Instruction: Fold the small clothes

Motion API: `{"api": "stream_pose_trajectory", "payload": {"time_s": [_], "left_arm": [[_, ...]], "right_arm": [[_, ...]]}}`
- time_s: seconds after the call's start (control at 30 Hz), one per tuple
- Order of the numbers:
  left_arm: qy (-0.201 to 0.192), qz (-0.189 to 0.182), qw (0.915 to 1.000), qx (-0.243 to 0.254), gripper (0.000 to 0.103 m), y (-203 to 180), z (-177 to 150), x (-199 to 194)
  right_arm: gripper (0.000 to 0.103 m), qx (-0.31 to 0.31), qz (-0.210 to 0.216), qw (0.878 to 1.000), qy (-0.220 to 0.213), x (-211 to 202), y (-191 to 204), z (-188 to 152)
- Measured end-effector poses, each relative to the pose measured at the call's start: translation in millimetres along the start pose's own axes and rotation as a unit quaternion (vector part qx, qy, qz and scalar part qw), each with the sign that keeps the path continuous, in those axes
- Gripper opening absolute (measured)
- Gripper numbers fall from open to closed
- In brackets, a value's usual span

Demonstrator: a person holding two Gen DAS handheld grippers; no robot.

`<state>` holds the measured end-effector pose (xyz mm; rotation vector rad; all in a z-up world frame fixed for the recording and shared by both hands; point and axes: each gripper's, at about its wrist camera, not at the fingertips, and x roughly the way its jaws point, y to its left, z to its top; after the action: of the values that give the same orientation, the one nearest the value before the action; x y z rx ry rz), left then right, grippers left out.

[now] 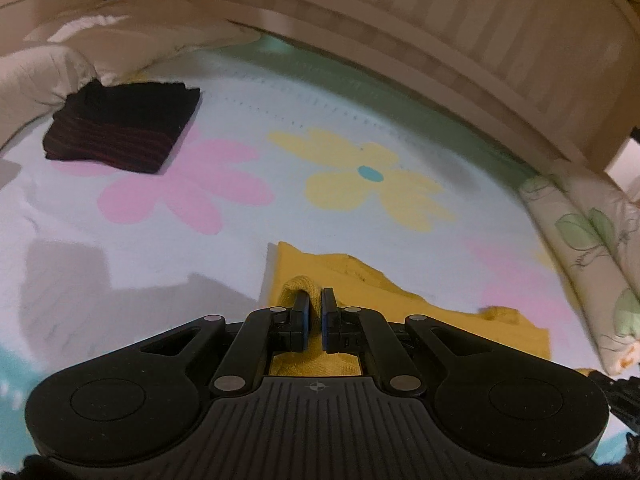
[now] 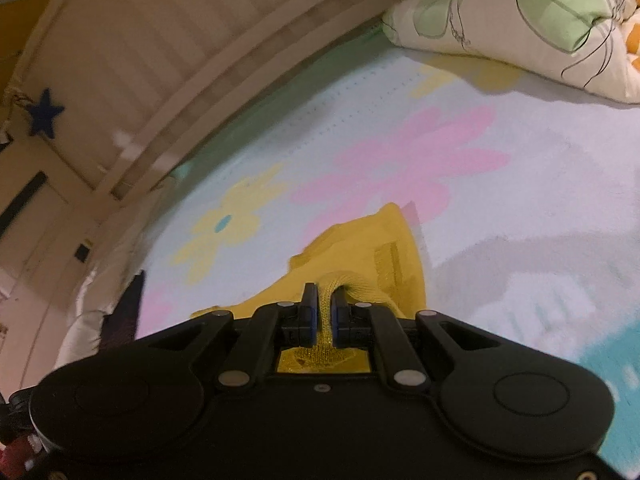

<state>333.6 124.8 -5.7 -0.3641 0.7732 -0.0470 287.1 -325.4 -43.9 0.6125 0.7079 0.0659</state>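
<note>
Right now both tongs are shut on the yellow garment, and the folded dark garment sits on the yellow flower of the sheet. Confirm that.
Not quite. The left tongs and right tongs are both shut on the yellow garment, but the folded dark garment lies at the pink flower, not the yellow flower. The left wrist view shows it, with the dark garment's near edge over a pink petal.

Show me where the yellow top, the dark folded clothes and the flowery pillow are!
yellow top (image 1: 320, 272): left wrist view, its flat part beyond the gripper.
dark folded clothes (image 1: 120, 128): left wrist view, middle of the stack's top.
flowery pillow (image 2: 520, 20): right wrist view, its front face.
</note>
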Motion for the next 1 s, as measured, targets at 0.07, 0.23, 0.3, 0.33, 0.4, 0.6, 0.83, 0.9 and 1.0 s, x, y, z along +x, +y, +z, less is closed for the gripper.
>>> {"api": "stream_pose_trajectory", "payload": {"time_s": [0.07,0.23,0.3,0.33,0.4,0.6,0.83,0.9,1.0], "left_arm": [[0.005,0.004,1.0000,-0.001,0.005,0,2,14],[0.015,0.015,0.9998,0.001,0.005,-1,3,44],[0.020,0.021,0.9996,-0.001,0.005,1,2,54],[0.023,0.021,0.9995,-0.005,0.006,2,2,58],[0.028,0.018,0.9993,-0.016,0.006,6,0,65],[0.042,-0.005,0.9985,-0.035,0.023,14,3,72],[0.007,-0.003,0.9993,0.036,0.039,2,4,42],[0.011,-0.004,0.9972,0.074,0.039,-2,-4,29],[0.018,-0.007,0.9917,0.127,0.039,-9,-20,17]], "right_arm": [[0.013,0.006,-0.007,1.000,0.005,15,-5,2],[0.013,0.006,-0.023,1.000,0.014,41,-11,6],[0.013,0.002,-0.028,0.999,0.016,48,-13,8],[0.013,0.002,-0.030,0.999,0.017,51,-14,8],[0.018,0.005,-0.034,0.999,0.020,56,-17,8],[0.046,0.005,-0.039,0.999,0.005,55,-23,12],[0.057,-0.064,-0.037,0.997,-0.005,33,-13,15],[0.056,-0.102,-0.037,0.994,0.010,31,-7,11],[0.051,-0.152,-0.033,0.987,0.031,26,-1,-1]]}}
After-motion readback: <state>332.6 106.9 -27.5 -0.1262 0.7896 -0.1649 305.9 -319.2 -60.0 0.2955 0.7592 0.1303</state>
